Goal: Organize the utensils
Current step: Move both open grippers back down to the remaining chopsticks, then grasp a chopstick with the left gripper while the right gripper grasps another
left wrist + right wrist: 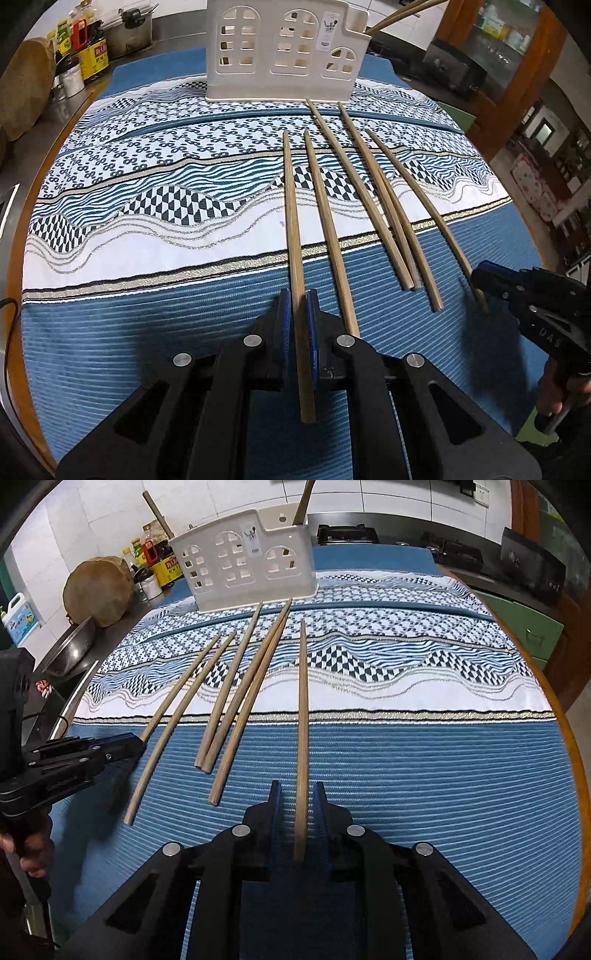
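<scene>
left gripper [295,306]: in my left view the jaws are nearly closed and pinch the leftmost chopstick [293,236] close to its thick end. the blue pads touch it on both sides. i judge the low hold leaves the thin tip free to aim at the holder.
right gripper [298,801]: in my right view the jaws straddle the rightmost chopstick [303,716], but a gap shows on each side, so nothing is gripped yet. i take it as lined up along the stick so the pads meet its flat sides.
loose sticks: four more lie between the two, fanned toward the holder. in the right view two of them [236,690] touch near their lower ends.
holder [284,51]: white, with window cut-outs, at the top centre of the left view on the far end of the cloth [147,314]. one stick [402,14] already leans out of its right compartment.
cloth: blue and patterned, it covers the table. i guess it keeps the sticks from rolling.
task place: six sticks on the cloth below the holder, one inside.
</scene>
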`<state>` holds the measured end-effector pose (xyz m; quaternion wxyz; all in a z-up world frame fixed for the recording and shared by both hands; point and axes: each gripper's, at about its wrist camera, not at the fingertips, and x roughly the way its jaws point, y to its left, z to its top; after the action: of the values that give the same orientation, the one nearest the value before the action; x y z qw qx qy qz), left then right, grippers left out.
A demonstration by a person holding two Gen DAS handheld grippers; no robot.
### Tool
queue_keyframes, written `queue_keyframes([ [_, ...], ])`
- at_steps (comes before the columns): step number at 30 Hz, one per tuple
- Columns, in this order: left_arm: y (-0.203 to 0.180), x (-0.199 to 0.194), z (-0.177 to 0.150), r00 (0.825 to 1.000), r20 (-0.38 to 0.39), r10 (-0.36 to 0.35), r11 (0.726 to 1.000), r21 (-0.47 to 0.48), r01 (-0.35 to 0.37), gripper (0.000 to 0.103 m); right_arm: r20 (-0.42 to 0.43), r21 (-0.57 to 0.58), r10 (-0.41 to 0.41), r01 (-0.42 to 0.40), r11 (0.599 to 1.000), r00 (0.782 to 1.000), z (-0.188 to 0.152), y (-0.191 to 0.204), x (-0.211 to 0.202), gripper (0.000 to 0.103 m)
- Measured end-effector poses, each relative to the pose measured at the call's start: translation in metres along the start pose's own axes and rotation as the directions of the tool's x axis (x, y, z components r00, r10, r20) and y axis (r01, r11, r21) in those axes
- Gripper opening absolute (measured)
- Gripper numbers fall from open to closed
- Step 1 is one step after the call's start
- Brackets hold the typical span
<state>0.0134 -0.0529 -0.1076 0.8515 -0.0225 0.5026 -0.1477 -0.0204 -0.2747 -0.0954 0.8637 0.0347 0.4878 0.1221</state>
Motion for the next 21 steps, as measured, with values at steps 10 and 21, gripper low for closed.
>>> queue_keyframes([
  [10,0.0015,0.0014,-0.0024,1.0,0.011,0.0,1.0,-0.015,0.0,0.01,-0.003,-0.012,-0.032,0.032,0.999,0.999,-0.0019,0.0008,0.006,0.009],
  [21,0.0008,0.0028,0.0007,1.0,0.012,0.008,1.0,-0.024,-0.008,0.007,0.0,-0.019,-0.044,0.044,0.999,0.999,0.0013,0.0028,0.0035,0.007],
])
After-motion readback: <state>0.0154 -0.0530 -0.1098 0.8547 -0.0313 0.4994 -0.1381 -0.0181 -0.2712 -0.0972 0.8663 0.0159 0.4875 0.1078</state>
